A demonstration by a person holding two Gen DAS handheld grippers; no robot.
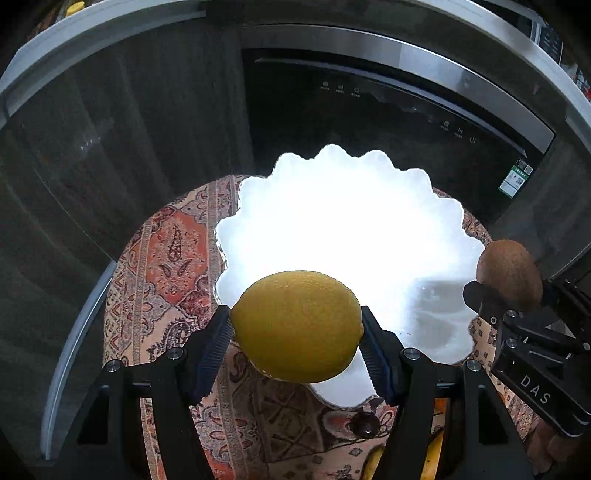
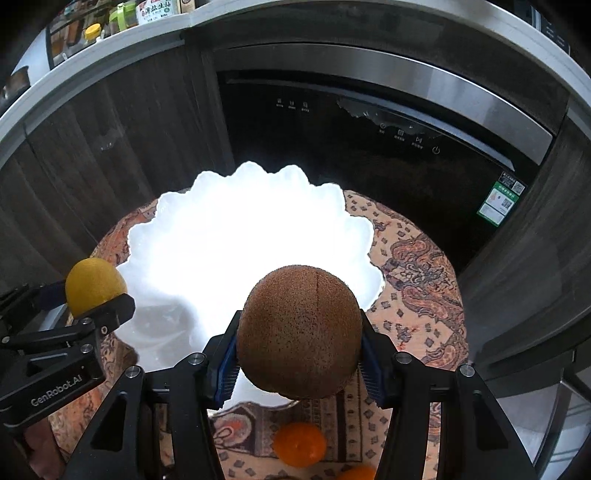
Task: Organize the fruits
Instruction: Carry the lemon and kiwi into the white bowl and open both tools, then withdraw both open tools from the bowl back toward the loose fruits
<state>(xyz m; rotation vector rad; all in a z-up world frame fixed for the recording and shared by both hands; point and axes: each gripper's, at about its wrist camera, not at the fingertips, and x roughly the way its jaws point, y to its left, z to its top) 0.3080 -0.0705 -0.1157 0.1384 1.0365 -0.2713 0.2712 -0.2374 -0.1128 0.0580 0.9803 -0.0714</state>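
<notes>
**Lemon and kiwi held over the white plate**

A dark appliance (image 1: 388,122) with a steel handle and lit symbols on its black front fills the background, set between dark wood cabinet fronts (image 1: 122,140) under a pale counter edge (image 2: 92,74). In the right wrist view jars and bottles (image 2: 122,18) stand on that counter

In front of it a round table with a patterned red and beige cloth (image 1: 166,266) carries a large white plate (image 1: 343,229) with a scalloped rim, washed out by bright light

The left gripper (image 1: 295,328) is about half open, its ribbed blue pads pressing both sides of a yellow lemon (image 1: 295,325); the lemon hangs above the near edge of the plate. The right gripper (image 2: 299,343) is a little narrower and clamps a brown fuzzy kiwi (image 2: 299,332), also above the plate's near edge. Each gripper shows at the side of the other's view, the kiwi (image 1: 509,273) at the right and the lemon (image 2: 94,286) at the left

On the cloth nearer than the plate lie two oranges (image 2: 299,443), one only partly visible at the bottom edge, and a small dark round fruit (image 1: 364,424); what kind it is I cannot tell
</notes>
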